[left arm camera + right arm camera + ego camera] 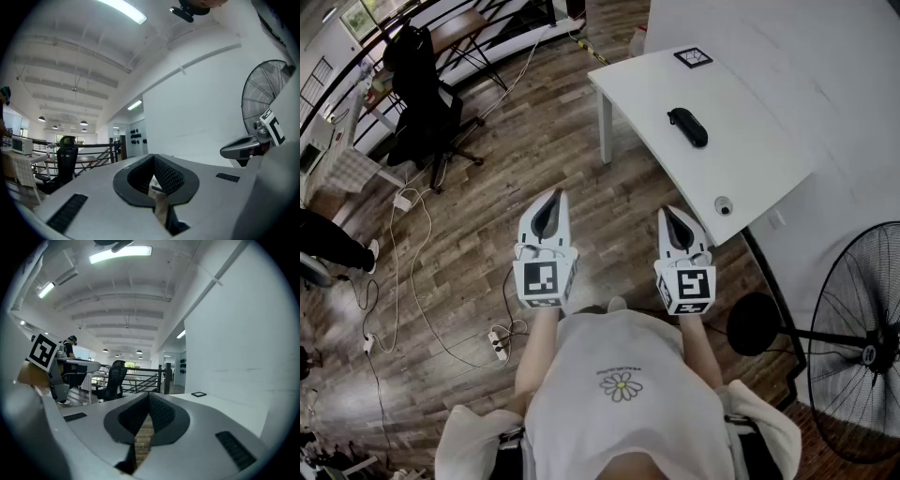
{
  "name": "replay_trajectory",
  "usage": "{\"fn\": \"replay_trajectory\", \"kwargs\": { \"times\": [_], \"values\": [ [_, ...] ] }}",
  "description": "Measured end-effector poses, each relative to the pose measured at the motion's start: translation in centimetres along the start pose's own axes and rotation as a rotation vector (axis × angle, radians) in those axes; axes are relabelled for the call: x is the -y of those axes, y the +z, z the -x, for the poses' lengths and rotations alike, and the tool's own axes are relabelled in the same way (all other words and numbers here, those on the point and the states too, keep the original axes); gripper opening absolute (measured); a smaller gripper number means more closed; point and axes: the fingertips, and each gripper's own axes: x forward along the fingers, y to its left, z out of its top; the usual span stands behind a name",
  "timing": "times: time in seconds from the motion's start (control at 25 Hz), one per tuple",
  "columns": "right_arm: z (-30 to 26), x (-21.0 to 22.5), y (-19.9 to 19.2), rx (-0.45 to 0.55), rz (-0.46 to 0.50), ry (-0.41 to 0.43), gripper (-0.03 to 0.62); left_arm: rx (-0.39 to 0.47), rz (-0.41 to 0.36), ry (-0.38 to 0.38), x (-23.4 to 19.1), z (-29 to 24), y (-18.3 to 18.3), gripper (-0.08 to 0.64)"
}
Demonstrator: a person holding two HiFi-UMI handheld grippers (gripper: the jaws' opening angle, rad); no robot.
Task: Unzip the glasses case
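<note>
The black glasses case (686, 127) lies zipped shut on the white table (750, 150) at the upper right of the head view. Both grippers are held level over the wooden floor, short of the table's near corner and well apart from the case. My left gripper (553, 195) has its jaws together with nothing between them; the left gripper view shows its pads (165, 174) meeting at the tip. My right gripper (668, 213) is also shut and empty, and its pads (159, 411) touch in the right gripper view. Neither gripper view shows the case.
A square marker tile (693, 57) lies at the table's far end. A standing fan (862, 347) is to the right of me. A black office chair (422, 103), floor cables and a power strip (499, 345) are on the left. A person (328, 239) stands at the left edge.
</note>
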Motion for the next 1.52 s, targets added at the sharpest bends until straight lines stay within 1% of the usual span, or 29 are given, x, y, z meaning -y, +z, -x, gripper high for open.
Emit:
{"fn": "replay_trajectory", "kwargs": {
  "times": [0.28,0.4,0.68,0.88,1.0,1.12,1.24,1.36,1.52],
  "values": [
    [0.0,0.0,0.8,0.013,0.015,-0.011,0.008,-0.006,-0.008,-0.012,0.1,0.2,-0.3,0.015],
    [0.2,0.0,1.0,0.016,0.023,-0.012,0.008,0.004,-0.01,-0.017,0.0,-0.1,0.0,0.015],
    [0.2,0.8,-0.3,-0.003,-0.032,0.003,0.008,0.011,-0.01,-0.018,0.6,-0.6,-0.1,0.015],
    [-0.3,1.9,-1.8,-0.033,-0.065,-0.028,0.008,0.003,0.0,-0.036,0.8,-2.4,-1.0,0.015],
    [-1.9,2.3,-1.6,-0.043,-0.056,-0.041,0.008,0.025,0.024,-0.042,-0.2,-4.1,-0.5,0.015],
    [-4.7,3.4,-1.0,-0.032,-0.035,-0.036,0.008,0.039,0.051,-0.045,-0.9,-7.2,-0.9,0.015],
    [-7.7,5.6,-0.8,-0.035,-0.007,-0.055,0.008,0.044,0.083,-0.076,-1.3,-12.2,-1.4,0.015],
    [-11.2,8.5,-0.9,-0.057,0.0,-0.102,0.008,0.067,0.115,-0.111,-2.2,-18.0,-1.0,0.015],
    [-15.9,12.9,-1.4,-0.089,-0.019,-0.196,0.008,0.072,0.125,-0.186,-2.7,-26.3,-1.6,0.015]
  ]
}}
